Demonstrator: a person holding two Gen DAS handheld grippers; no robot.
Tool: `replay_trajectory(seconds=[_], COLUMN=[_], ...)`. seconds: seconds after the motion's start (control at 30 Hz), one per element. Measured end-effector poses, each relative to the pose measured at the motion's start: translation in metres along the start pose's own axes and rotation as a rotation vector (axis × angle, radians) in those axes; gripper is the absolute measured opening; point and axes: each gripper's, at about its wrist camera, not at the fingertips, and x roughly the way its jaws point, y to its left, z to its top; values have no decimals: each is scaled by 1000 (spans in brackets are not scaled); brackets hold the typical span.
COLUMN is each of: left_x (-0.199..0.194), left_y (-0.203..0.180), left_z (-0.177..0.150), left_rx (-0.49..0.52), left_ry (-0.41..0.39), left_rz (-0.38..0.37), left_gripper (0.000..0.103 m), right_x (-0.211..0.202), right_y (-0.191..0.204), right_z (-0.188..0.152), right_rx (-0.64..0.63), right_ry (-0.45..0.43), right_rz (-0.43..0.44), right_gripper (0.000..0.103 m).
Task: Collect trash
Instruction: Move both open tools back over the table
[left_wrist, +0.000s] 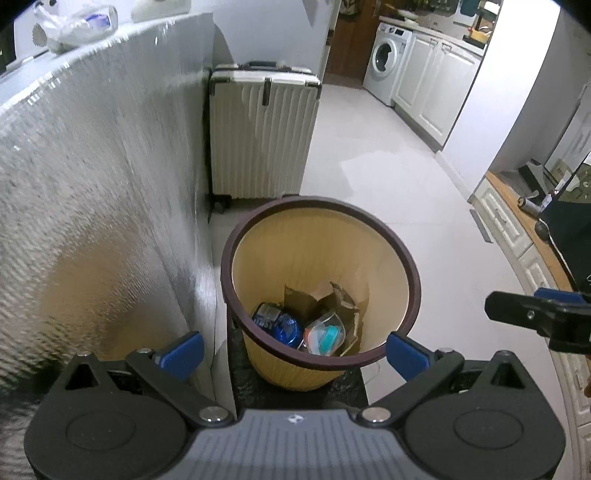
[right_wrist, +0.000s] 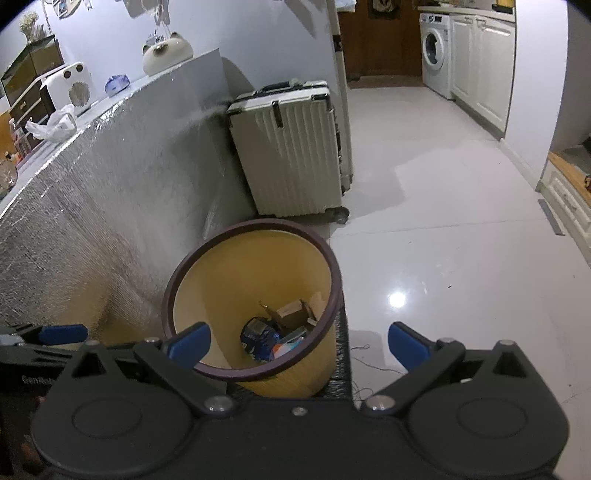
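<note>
A yellow waste bin with a dark brown rim (left_wrist: 415, 273) (right_wrist: 334, 273) stands on the floor beside a silver-covered counter. Inside lie torn cardboard (left_wrist: 332, 299) (right_wrist: 291, 312), a blue crumpled wrapper (left_wrist: 277, 321) (right_wrist: 260, 332) and a clear plastic pack with teal and orange inside (left_wrist: 325, 336) (right_wrist: 290, 341). My left gripper (left_wrist: 293, 352) hangs above the bin's near rim, open, with nothing between its blue pads. My right gripper (right_wrist: 299, 343) also stands wide open and empty over the bin. The right gripper's finger (left_wrist: 532, 314) shows at the right edge of the left wrist view.
A white ribbed suitcase (left_wrist: 262, 136) (right_wrist: 291, 155) stands behind the bin against the counter (left_wrist: 92, 184) (right_wrist: 110, 177). A white plastic bag (right_wrist: 51, 125) and small ornaments lie on the counter top. Pale tiled floor (right_wrist: 443, 221) runs to a washing machine (left_wrist: 388, 55) and white cabinets (left_wrist: 432, 81).
</note>
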Motion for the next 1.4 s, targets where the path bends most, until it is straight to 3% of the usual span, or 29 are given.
replay_trajectory(seconds=[0.5,0.93,1.13,1.4], left_x=[-61,-145,-180,-211], left_y=[-8,-6,16,74], left_z=[4,15,20,32], left_rx=[18,66,71,21], left_ry=[-154,-381,-468,-545], left_rz=[-39,-69,-37,35], left_gripper=[103,103,103,103], right_x=[-55,-114,-121,-115], right_y=[1,34,59,99], right_z=[-5,11,23,43], right_rx=[-17,-62,-75,-92], right_ry=[-134,-331,-401,-461], right_rz=[-20,31,76,144], right_gripper=[103,103,103,103])
